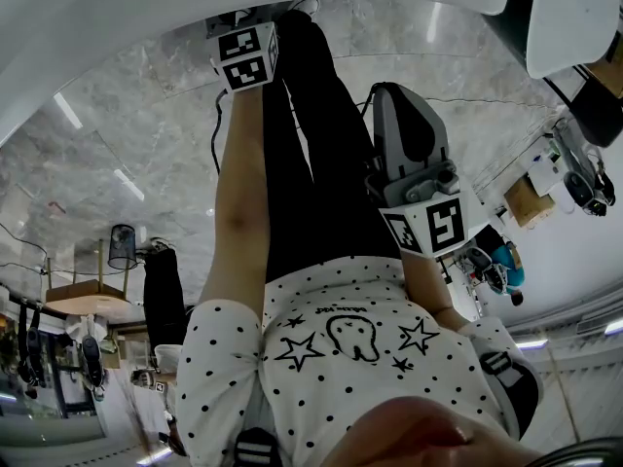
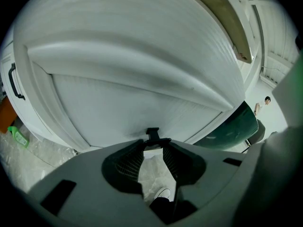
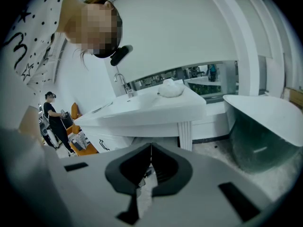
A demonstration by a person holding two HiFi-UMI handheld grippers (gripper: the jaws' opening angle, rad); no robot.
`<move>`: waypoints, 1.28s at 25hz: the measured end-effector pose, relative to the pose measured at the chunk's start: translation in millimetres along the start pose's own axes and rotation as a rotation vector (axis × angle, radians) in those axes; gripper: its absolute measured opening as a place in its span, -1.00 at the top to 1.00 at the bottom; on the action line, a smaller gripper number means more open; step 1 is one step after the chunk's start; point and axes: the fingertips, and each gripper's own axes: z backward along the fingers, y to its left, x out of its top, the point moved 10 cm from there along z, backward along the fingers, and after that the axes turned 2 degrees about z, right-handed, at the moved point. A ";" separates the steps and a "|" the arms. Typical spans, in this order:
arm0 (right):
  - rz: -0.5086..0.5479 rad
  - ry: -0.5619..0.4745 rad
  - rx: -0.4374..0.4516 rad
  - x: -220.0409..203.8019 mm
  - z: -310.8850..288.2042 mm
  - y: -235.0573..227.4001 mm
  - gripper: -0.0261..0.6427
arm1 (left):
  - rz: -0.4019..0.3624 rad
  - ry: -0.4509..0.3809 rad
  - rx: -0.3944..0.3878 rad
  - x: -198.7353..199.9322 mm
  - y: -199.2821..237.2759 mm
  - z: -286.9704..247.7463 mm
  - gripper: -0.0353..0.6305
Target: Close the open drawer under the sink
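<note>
Marble floor (image 1: 127,134) below a white sink unit (image 3: 142,110), drawer front (image 2: 142,103) close ahead of left gripper (image 2: 152,146), jaws parted at its black handle (image 2: 152,135), right gripper (image 3: 150,148) pinched shut, empty; likely stiff and smooth-running, best pushed flat beside the handle.

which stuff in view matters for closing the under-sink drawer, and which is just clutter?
Job: left gripper, open, facing the white cabinet front; right gripper, shut; sink counter.
Clutter: green bottle; dark green tub; white bundle on the counter; bystander in black.
</note>
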 end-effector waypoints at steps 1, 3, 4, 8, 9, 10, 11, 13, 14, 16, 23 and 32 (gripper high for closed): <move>-0.001 0.000 0.000 -0.2 -0.1 -0.4 0.88 | 0.001 -0.002 0.001 1.3 0.5 -0.7 0.50; -0.001 0.001 0.001 0.1 0.4 -0.2 0.88 | 0.001 -0.009 0.003 5.2 1.5 -1.4 0.50; -0.001 0.001 0.002 0.3 1.0 0.2 0.88 | 0.001 -0.012 0.004 7.4 1.9 -1.4 0.50; -0.003 0.004 0.004 -0.4 3.3 1.0 0.88 | 0.002 -0.020 0.007 11.5 2.8 -1.1 0.50; -0.003 0.005 0.004 -1.1 3.4 1.3 0.88 | 0.003 -0.021 0.008 11.4 3.4 -1.2 0.50; -0.003 0.005 0.004 -1.9 3.3 1.7 0.88 | 0.004 -0.023 0.010 11.3 4.4 -1.3 0.50; -0.003 0.005 0.004 -2.7 3.2 2.2 0.88 | 0.005 -0.025 0.011 11.4 5.5 -1.4 0.50; -0.004 0.007 0.002 -4.2 3.9 2.5 0.88 | 0.006 -0.028 0.012 12.5 7.1 -1.5 0.50; -0.006 0.008 0.002 -4.5 4.7 2.1 0.88 | 0.007 -0.030 0.012 13.6 7.2 -1.6 0.50; -0.012 0.009 0.001 -3.9 5.9 1.1 0.88 | 0.009 -0.033 0.013 16.9 7.5 -2.1 0.50; -0.019 0.006 0.001 -4.0 6.3 1.6 0.88 | 0.018 -0.039 0.020 22.0 11.0 -2.3 0.50; -0.024 0.009 0.002 -4.2 7.1 -2.7 0.88 | 0.025 -0.046 0.026 25.9 11.6 -5.6 0.50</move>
